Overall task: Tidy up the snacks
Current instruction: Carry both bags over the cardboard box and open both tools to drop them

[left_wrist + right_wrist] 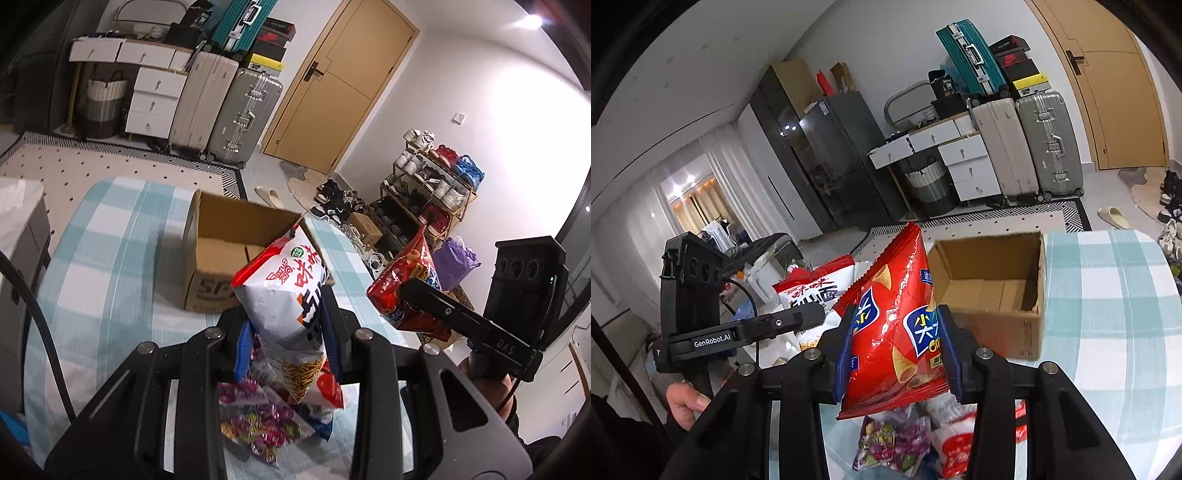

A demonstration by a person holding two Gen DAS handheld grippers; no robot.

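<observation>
Holding a puffy bag in each gripper above the desk (122,258) carried the main risk. The left gripper (286,332) had its fingers (242,350) pinching the white bag (280,295) low on its body, and the right gripper (897,354) had its fingers (951,362) pinching the red bag (897,314) across its lower half. Both bags were slick, air-filled film, so a squeezed bag could probably have slid out of the pads or swung and snagged the rim of the cardboard box (218,254), which stood open and looked empty on the checked cloth just ahead. The two bags hung near each other, so they could also have knocked together on the way to the box. More snack packets (258,421) lay on the cloth beneath the grippers and could have been brushed off the edge.

Only the left wrist view showed the shoe rack (432,192) past the desk's far side and the red bag (402,291) from outside. Only the right wrist view showed the person's hand (687,406) on the left gripper's handle, the fridge (838,147), and the box's bare floor (990,295).
</observation>
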